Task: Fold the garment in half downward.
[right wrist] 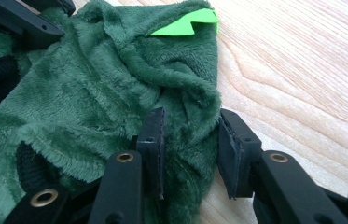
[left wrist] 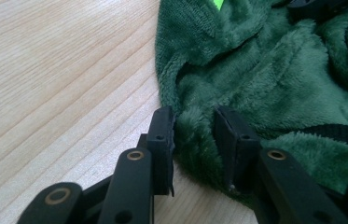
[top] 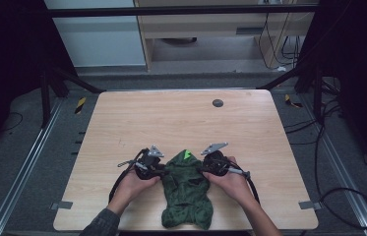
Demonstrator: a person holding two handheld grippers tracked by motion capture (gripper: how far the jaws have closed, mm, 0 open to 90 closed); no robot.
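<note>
Near the table's [top: 122, 118] front edge lay a green fleece garment [top: 187, 194]. Left gripper [left wrist: 194, 128] and right gripper [right wrist: 191, 135] each straddled a side fold, jaws part open, not yet clamped. Best closed together, deep on the fold.

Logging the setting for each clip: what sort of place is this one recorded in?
Probably a lab or workshop recording station, not a home. A bare wooden table stands inside a dark metal frame, loose cables trail over the grey floor, and a person works a green fleece garment with hand-held grippers.
</note>
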